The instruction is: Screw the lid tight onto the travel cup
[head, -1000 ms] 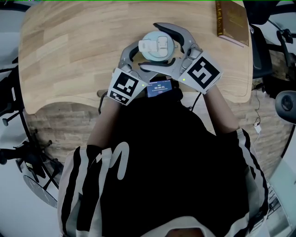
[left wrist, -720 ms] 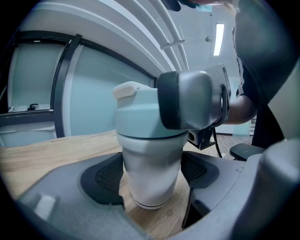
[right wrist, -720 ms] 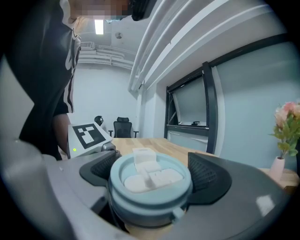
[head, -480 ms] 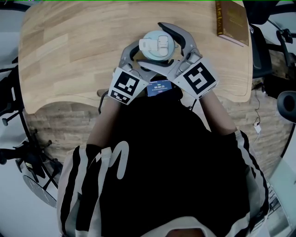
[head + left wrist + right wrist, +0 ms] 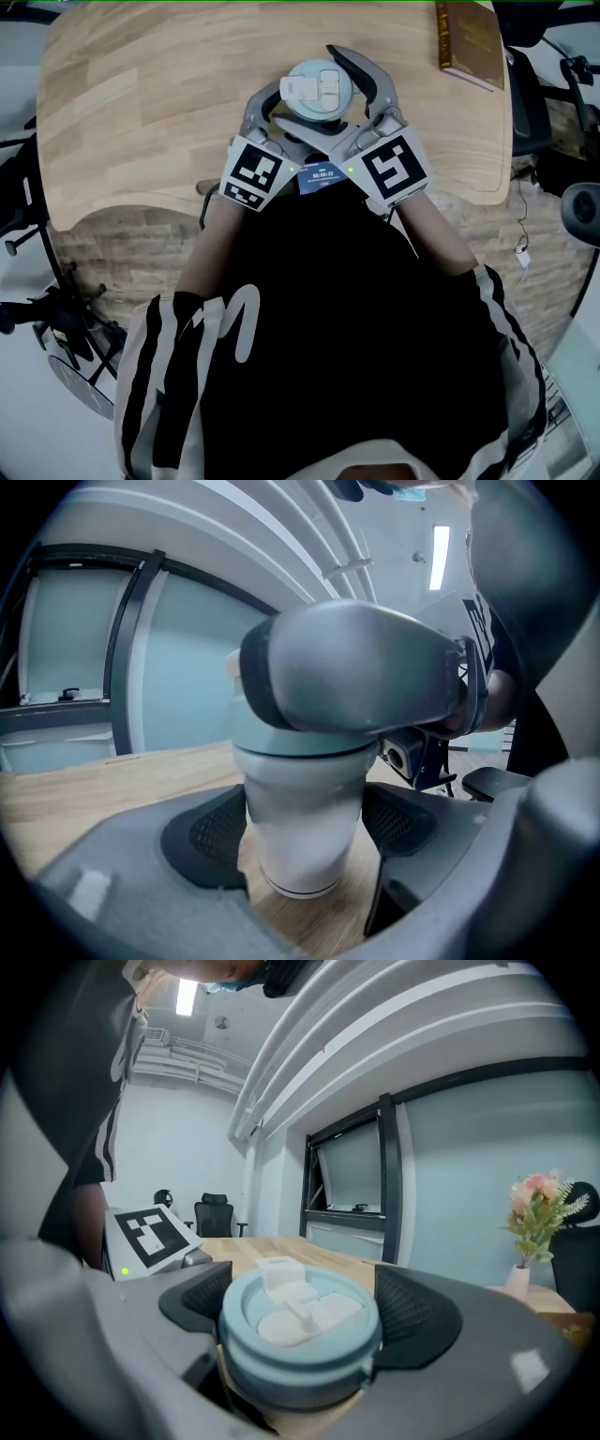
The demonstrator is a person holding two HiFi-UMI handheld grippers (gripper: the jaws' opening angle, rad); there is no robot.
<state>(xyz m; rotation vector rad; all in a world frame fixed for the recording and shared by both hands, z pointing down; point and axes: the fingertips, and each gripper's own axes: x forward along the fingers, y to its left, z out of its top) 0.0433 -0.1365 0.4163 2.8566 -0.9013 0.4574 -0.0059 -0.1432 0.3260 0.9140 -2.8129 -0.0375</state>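
Observation:
The white travel cup [image 5: 302,822] stands upright on the wooden table [image 5: 141,103], close to its near edge. My left gripper [image 5: 305,834] is shut on the cup's body, a dark pad pressed to each side. The pale blue lid [image 5: 317,86] with a white flip tab sits on top of the cup. My right gripper [image 5: 302,1318] is shut on the lid [image 5: 300,1324], its pads against the rim. In the head view the left gripper [image 5: 298,114] and right gripper [image 5: 326,92] cross around the cup, and the cup's body is hidden under the lid.
A brown book [image 5: 469,42] lies at the table's far right corner. A small screen device [image 5: 323,175] sits at the near edge between my wrists. A vase of flowers [image 5: 536,1218] stands far right. Office chairs [image 5: 534,112] flank the table.
My right gripper has swung clockwise around the cup, seen from above, its marker cube moving left and toward my body. The left gripper and the cup stayed still.

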